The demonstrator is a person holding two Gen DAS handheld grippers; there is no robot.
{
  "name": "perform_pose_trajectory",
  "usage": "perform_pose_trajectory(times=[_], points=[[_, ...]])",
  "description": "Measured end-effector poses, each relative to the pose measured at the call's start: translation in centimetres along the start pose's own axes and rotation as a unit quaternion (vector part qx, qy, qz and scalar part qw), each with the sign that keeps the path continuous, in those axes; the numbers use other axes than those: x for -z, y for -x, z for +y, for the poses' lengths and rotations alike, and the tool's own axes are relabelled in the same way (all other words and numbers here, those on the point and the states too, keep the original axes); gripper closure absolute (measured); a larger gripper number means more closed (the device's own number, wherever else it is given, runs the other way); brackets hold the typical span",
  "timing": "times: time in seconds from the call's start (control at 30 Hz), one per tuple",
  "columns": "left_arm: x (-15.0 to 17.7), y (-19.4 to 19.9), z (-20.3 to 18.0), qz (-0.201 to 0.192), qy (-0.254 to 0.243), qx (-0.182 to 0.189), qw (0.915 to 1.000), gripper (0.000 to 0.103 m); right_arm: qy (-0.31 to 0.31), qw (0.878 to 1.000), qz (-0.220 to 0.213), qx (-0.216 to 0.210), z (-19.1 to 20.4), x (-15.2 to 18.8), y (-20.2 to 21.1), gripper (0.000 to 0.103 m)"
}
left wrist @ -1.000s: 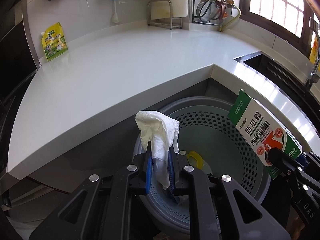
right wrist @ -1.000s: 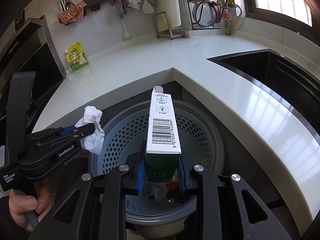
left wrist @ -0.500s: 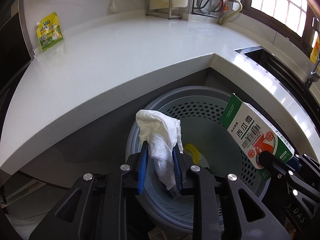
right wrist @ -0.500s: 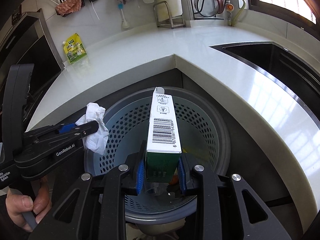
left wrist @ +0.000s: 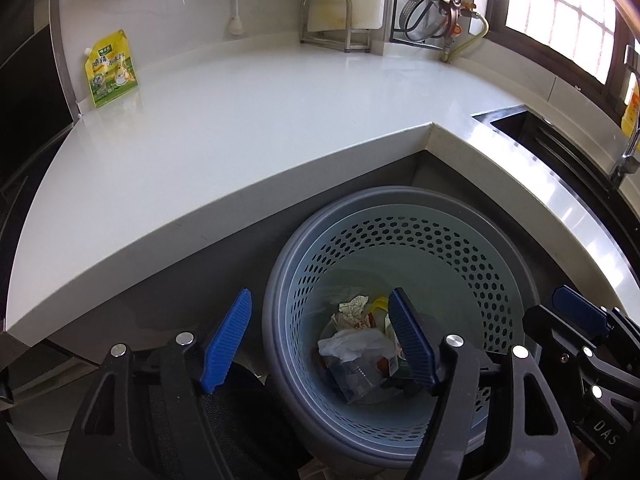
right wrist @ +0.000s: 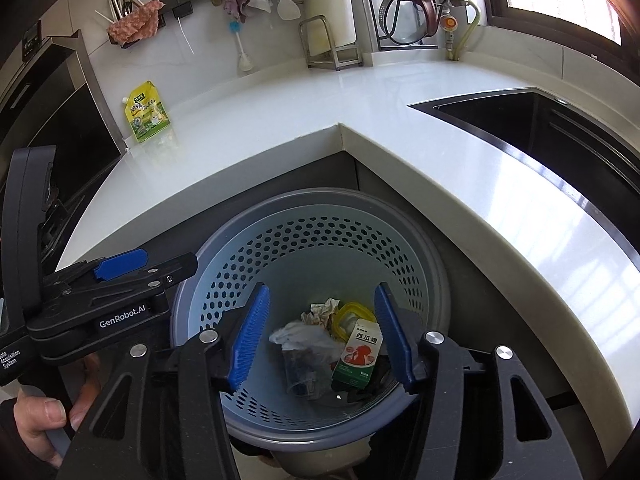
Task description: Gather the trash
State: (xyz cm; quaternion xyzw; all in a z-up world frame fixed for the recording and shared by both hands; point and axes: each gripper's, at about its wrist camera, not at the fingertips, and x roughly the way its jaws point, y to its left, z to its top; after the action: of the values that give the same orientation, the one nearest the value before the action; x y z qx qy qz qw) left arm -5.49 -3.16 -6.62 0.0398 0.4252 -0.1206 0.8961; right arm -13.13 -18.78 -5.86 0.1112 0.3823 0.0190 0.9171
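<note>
- Both grippers hang over the bin [right wrist: 320, 240], a perforated pale-blue basket in a grey outer ring, tucked into the inner corner below the white counter [left wrist: 248, 128].
- The left gripper [left wrist: 320, 344] has its jaws spread wide and holds nothing; one blue pad sits outside the bin's rim, the other over its mouth.
- The right gripper [right wrist: 320, 336] is likewise spread and empty, both of its pads [right wrist: 250, 336] over the opening.
- The trash lies at the bottom of the bin: a white tissue [right wrist: 300, 334], a green-and-white box [right wrist: 360, 356] lying tilted, a crumpled printed wrapper [right wrist: 322, 310] and a yellow-rimmed lid [right wrist: 352, 320] (a clear plastic piece shows under the tissue).
- On the counter, 1 yellow pouch [right wrist: 146, 118] leans against the back wall, well apart from the bin; whether it counts as trash cannot be told.
- Judged from here, this drop is done and the next call is to lift clear and look for more litter.
- Risks: the left gripper straddles the rim, so pulling away sideways could catch the rim and tip or drag the bin; a raised gripper could knock the counter's edge close above.
- A reach for the pouch could topple it or slide it along the glossy top.
</note>
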Motion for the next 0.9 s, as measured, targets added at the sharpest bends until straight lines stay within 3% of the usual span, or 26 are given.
perform_pose_trajectory(times=[0.33,0.9], points=[[0.0,0.3,0.3,-0.003,0.003,0.001,1.0000,0.028,-0.003,1.000,-0.002,-0.001,0.0,0.0,0.2,0.047],[-0.1,1.4,0.3,-0.021,0.002,-0.003,0.9998,0.010,-0.011,1.000,-0.009,0.002,-0.3,-0.1,0.5,0.041]])
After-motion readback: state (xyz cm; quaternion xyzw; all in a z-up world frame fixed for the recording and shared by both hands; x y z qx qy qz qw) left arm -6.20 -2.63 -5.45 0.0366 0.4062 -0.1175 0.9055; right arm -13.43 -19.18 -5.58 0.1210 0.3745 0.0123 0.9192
